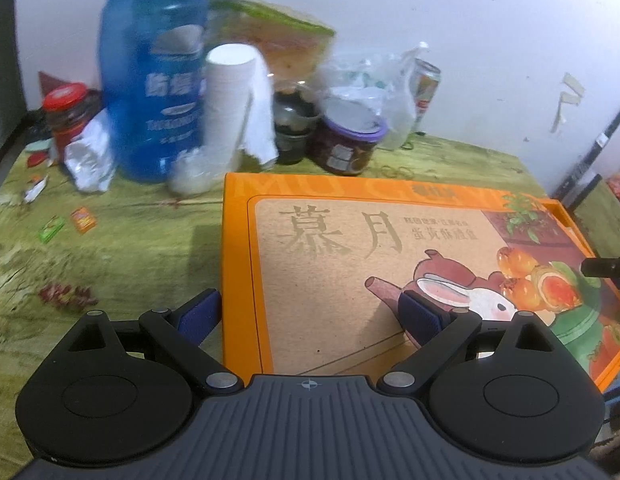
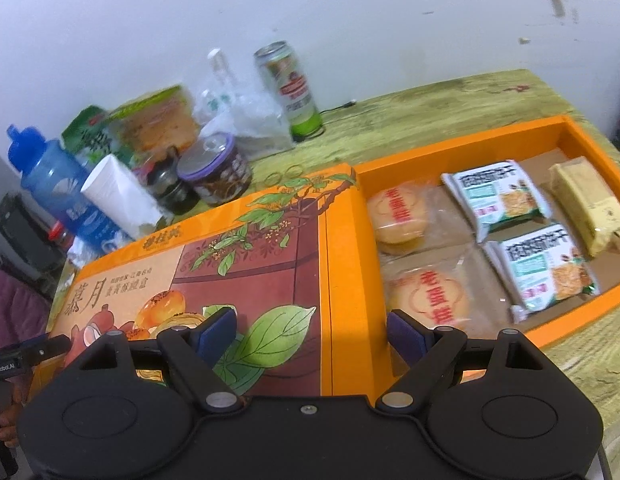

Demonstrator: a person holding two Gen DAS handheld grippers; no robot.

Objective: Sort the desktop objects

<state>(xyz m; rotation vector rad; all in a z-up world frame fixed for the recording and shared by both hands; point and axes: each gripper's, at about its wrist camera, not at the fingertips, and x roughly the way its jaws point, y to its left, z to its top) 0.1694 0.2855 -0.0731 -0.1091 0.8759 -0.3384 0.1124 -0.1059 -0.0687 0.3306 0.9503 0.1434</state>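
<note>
two flat pieces of orange cardboard lie on the green mottled table [image 1: 109, 248]: the printed lid [image 1: 390, 260] under the left gripper [image 1: 310, 312], the snack-filled tray [image 2: 550, 128] beside the right gripper [image 2: 312, 332]. both sets of tongs gape wide, holding nothing.

1. This looks like a home, a lived-in room and not a lab or shop.
2. The worktop [image 1: 109, 248] wears a green patterned cloth and stands against a plain white wall [image 1: 470, 40] with peeling scraps.
3. Household clutter crowds the back: a blue jug [image 1: 149, 80], stacked paper cups [image 1: 225, 104], jars [image 1: 346, 144], a can [image 2: 289, 88], plastic bags [image 1: 374, 76].
4. An orange gift box [image 2: 462, 152] holds wrapped snacks [image 2: 498, 196].
</note>
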